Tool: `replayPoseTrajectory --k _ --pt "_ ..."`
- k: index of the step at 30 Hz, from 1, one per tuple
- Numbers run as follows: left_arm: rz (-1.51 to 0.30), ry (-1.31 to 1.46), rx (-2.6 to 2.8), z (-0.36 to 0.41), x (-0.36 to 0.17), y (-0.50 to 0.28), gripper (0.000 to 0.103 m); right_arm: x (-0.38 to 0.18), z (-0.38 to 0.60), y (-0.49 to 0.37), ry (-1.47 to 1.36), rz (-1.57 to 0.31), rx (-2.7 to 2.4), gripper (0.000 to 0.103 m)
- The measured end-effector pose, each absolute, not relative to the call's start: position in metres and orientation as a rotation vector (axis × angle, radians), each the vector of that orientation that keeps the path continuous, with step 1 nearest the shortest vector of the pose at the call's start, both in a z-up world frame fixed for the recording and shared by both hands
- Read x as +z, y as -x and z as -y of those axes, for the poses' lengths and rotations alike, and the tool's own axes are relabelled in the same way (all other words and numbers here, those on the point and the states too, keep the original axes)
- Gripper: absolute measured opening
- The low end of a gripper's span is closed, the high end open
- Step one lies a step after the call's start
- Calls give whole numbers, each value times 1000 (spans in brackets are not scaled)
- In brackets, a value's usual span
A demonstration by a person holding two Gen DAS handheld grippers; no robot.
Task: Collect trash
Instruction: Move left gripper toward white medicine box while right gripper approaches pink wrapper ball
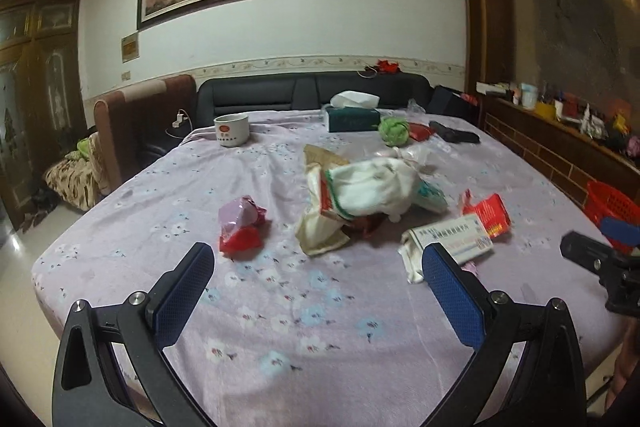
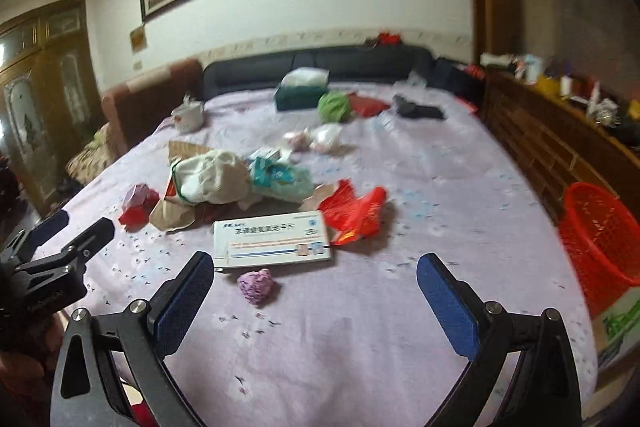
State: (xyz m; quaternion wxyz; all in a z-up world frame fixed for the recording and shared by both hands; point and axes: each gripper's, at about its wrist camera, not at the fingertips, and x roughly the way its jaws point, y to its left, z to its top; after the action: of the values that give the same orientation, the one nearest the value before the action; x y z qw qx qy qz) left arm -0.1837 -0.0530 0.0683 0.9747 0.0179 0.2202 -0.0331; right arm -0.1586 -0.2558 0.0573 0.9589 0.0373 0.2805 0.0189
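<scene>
Step in hand, by judgement: approach, before any pickup. Left gripper (image 1: 318, 261) held above the near edge of the table (image 1: 280, 327), fingers spread wide, nothing between them. Right gripper (image 2: 314, 269) likewise spread wide and empty, poised over the cloth.

Trash located mid-table: a heap of crumpled paper and wrappers (image 1: 356, 193), a red and pink wrapper (image 1: 240, 225) to its left, a flat white box (image 2: 272, 239), a torn red wrapper (image 2: 356, 211) touching the box's far right corner. A small purple wad (image 2: 256, 285) just beside the box's near edge, closest to the right gripper. Red basket (image 2: 600, 239) off the table's right edge (the probable bin).

Next move, as judged: lower the right gripper over the purple wad, close on it, carry to the basket. Soft, small target; low approach needed to avoid pinching the cloth.

View differences: purple wad plain in the right view only, almost wholly hidden behind a finger in the left view. Basket shown nearly whole in the right view, only partly in the left. White cup (image 1: 232, 130) sharp in the left view, blurred in the right.
</scene>
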Motion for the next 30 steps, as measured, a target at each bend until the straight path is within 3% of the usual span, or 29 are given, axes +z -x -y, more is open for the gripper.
replayPoseTrajectory --k 30 --pt "-509 -42 -127 61 58 176 103 40 261 161 -14 -579 -81 103"
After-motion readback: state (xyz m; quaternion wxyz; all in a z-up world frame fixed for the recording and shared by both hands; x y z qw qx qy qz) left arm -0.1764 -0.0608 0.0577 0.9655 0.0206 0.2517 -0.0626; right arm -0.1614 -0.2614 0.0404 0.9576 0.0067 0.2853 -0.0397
